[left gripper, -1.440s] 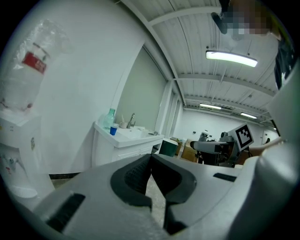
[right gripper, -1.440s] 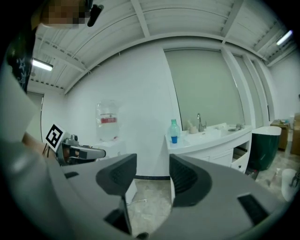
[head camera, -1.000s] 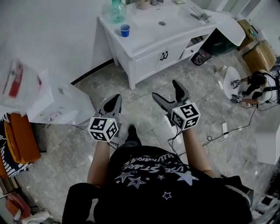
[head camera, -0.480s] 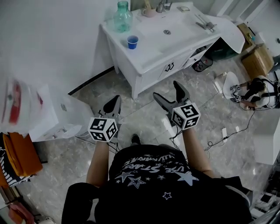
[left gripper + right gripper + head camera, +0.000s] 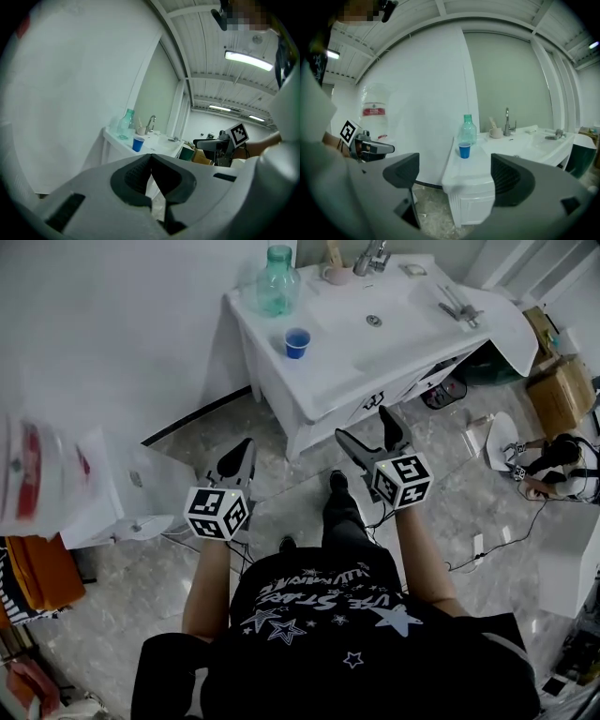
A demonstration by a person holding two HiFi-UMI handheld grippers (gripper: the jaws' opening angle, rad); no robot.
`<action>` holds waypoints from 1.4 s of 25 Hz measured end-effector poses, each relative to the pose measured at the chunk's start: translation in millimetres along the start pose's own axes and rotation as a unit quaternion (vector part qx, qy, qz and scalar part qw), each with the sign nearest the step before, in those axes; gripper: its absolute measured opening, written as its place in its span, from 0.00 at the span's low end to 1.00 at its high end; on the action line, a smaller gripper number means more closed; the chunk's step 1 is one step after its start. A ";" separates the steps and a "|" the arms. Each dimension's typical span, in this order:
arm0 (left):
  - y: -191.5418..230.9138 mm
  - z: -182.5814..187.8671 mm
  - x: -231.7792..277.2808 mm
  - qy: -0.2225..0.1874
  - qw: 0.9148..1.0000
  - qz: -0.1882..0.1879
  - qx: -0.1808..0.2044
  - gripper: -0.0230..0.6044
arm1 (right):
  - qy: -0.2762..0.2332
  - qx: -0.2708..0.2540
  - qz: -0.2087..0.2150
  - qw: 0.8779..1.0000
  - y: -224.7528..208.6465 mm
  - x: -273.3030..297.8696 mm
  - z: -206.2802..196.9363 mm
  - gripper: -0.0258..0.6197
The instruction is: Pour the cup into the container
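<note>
The blue cup [image 5: 297, 341] stands on the white surface [image 5: 321, 374] beside the green bottle [image 5: 278, 282]. Well short of the bottle, the right hand-held gripper [image 5: 364, 426] gapes, likely readying a grasp; the left hand-held gripper [image 5: 244, 448] is pinched together, empty.

The cup [image 5: 297, 342] looks smooth plastic, the bottle [image 5: 278, 280] translucent plastic, the vanity top [image 5: 328, 362] glossy white.

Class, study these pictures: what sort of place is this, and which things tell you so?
Probably a washroom corner, perhaps within a workshop: a white cabinet holds a sink with a tap, a bottle and a blue cup stand beside it, and cardboard boxes lie on the tiled floor.
</note>
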State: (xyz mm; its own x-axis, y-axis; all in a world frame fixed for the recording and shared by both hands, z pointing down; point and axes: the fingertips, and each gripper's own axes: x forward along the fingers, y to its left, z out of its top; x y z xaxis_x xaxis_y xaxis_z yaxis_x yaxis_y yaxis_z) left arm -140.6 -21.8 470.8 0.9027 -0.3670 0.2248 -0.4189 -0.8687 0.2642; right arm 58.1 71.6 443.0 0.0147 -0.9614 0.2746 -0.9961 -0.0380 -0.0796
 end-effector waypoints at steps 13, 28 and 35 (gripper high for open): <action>35.3 15.6 73.4 0.008 0.992 0.125 -0.014 0.06 | 0.029 -0.048 0.157 0.986 -69.6 130.7 21.8 0.75; 69.8 37.5 122.7 -0.015 0.968 0.250 -0.029 0.06 | 0.087 -0.115 0.324 0.935 -74.2 232.8 1.2 0.74; 78.5 34.4 135.4 -0.011 0.960 0.279 -0.033 0.06 | 0.115 -0.168 0.371 0.906 -68.5 262.4 -27.2 0.75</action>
State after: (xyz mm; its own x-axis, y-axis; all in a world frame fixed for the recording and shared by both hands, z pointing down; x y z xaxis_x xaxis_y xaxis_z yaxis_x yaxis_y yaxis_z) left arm -47.8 -151.1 489.8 0.5373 -0.7766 0.3289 -0.8426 -0.5117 0.1680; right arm 127.8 -170.6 546.5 -0.6494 -0.6050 0.4607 -0.6957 0.7173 -0.0386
